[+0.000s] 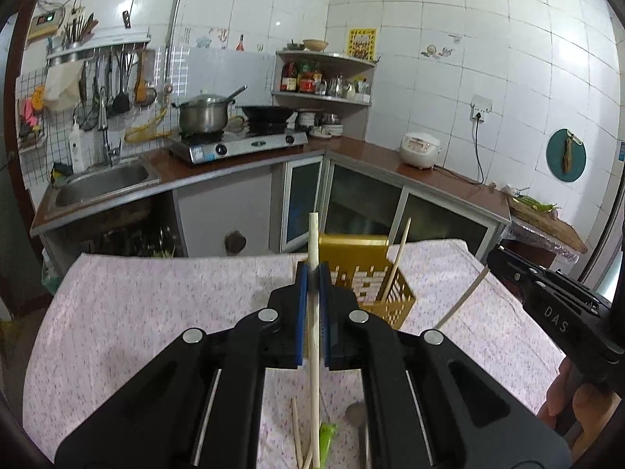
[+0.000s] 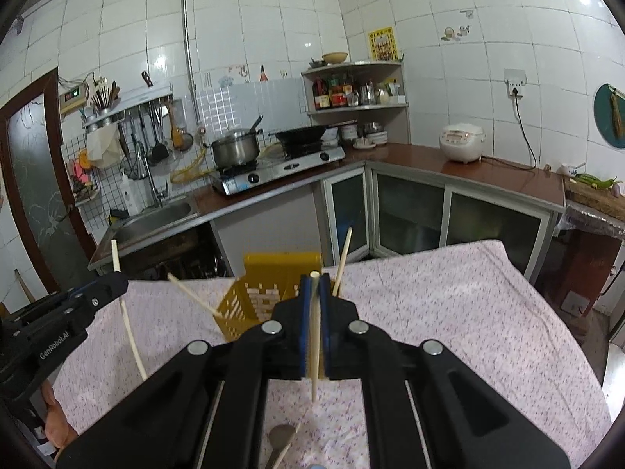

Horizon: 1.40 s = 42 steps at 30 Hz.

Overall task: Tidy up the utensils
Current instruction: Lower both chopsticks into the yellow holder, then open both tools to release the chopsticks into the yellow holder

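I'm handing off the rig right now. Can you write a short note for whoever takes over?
Left gripper: jaws shut on a chopstick.
Right gripper: jaws shut on another chopstick.
Yellow basket stands on the table ahead, with chopsticks already leaning in it.
Left: drop both held chopsticks in, then collect the loose chopsticks, the spoon and a green item lying on the cloth nearby.

Rice cooker (image 2: 462,142), pot (image 2: 235,150), wok (image 2: 300,134)
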Tool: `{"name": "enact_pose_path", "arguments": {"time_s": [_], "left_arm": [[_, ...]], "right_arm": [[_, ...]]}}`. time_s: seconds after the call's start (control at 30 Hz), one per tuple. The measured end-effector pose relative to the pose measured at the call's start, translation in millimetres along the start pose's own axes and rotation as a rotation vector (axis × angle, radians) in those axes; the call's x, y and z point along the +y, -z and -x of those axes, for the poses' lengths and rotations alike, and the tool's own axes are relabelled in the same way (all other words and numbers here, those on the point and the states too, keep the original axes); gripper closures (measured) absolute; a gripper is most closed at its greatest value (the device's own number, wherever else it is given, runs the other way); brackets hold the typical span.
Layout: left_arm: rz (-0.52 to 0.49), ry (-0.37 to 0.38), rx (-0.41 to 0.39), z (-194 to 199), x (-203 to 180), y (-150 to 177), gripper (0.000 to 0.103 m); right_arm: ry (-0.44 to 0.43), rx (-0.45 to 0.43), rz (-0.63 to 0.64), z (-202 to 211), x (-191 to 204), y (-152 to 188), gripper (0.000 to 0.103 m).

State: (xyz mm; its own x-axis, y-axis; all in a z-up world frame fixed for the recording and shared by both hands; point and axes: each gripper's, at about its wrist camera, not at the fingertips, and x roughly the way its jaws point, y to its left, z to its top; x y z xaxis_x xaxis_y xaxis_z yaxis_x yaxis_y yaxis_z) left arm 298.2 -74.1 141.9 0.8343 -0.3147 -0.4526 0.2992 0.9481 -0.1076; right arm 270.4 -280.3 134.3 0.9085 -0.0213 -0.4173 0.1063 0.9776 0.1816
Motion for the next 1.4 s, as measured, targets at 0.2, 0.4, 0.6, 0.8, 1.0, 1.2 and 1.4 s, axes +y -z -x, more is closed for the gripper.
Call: {"name": "enact_pose_path", "arguments": {"time_s": [0.2,0.4,0.6,0.8,1.0,1.2,1.4], "left_arm": [[-0.022,0.006,-0.057,-6.1,-14.5,-36.8,0.099],[-0.028,0.012,-0.111,-15.8,-23.1,-70.5,0.099],[-0.022,-0.007,-0.199,-27.9,-25.1,-101.8,0.099],[0.012,0.003,-0.188,-71.8,-14.3,-90.0,0.099],[0.010,-0.026,-0.171,-113.7,-2.5,-61.8,0.099],[0.036,0.001,-0.161,-121.7,3.2,-61.1,0.099],[0.016,-0.008,-0.280,-83.0,-4.6,-90.1,0.099]], "right_arm": [[0.012,-0.057,0.012,-0.1,-2.4,-43.2,0.098],[0.014,-0.108,0.013,-1.4,-5.4,-85.2,0.098],[0.013,-0.129,0.029,-10.6,-0.8,-109.1,0.098],[0.009,-0.079,0.047,-36.3,0.0,-93.5,0.098],[0.013,0.005,0.059,-70.7,-2.5,-61.6,0.098],[0.021,0.045,0.056,-86.1,-10.6,-42.3,0.098],[0.012,0.015,0.050,-79.3,-12.6,-51.4,0.098]]}}
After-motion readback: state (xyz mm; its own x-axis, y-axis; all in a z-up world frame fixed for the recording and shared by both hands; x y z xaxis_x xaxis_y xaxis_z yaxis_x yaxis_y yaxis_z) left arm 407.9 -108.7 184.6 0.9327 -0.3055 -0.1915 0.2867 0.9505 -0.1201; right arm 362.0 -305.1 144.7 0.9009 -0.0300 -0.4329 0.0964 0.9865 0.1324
